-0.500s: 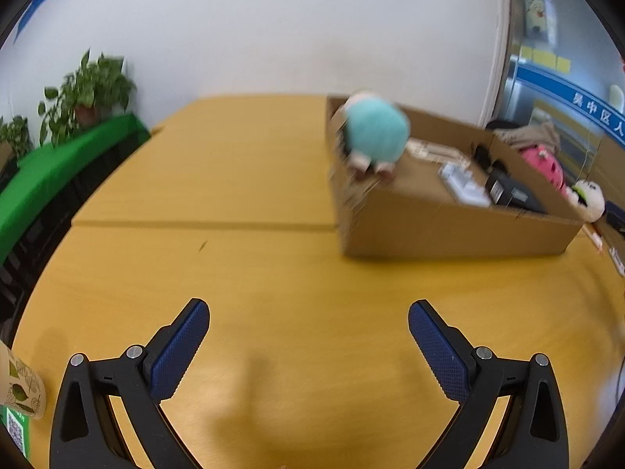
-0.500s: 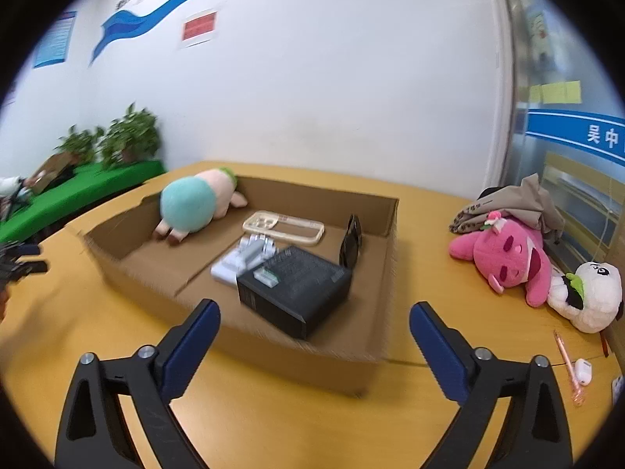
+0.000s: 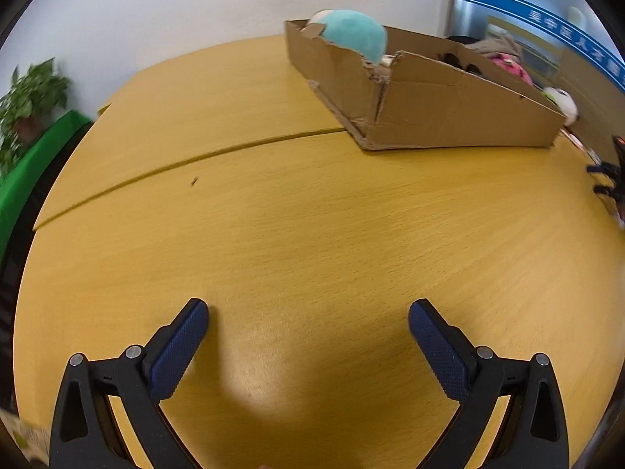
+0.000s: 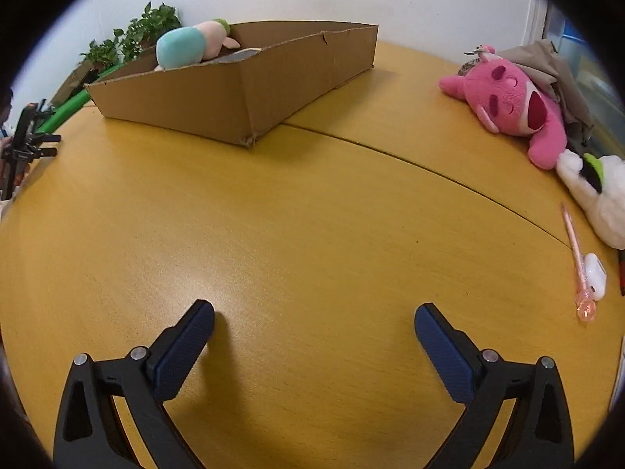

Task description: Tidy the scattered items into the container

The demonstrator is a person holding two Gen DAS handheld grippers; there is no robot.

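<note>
A shallow cardboard box (image 3: 449, 117) (image 4: 218, 101) stands on the yellow table (image 3: 312, 226) with a teal plush (image 3: 351, 35) (image 4: 179, 49) lying inside it. My left gripper (image 3: 308, 312) is open and empty, low over bare table well short of the box. My right gripper (image 4: 314, 312) is open and empty, also low over bare table. To the right in the right wrist view lie a pink plush (image 4: 511, 105), a white panda plush (image 4: 597, 191), a pink pen (image 4: 576, 258) and a white earbud case (image 4: 595, 275).
A grey cloth (image 4: 562, 74) lies behind the pink plush. Potted plants (image 3: 27, 105) (image 4: 133, 37) and a green bench (image 3: 35, 160) stand at the left beyond the table. A seam (image 4: 429, 164) runs across the tabletop.
Both grippers have pulled back and dropped lower toward the table; the box now looks farther away. The right view has turned, showing the box from its corner.
</note>
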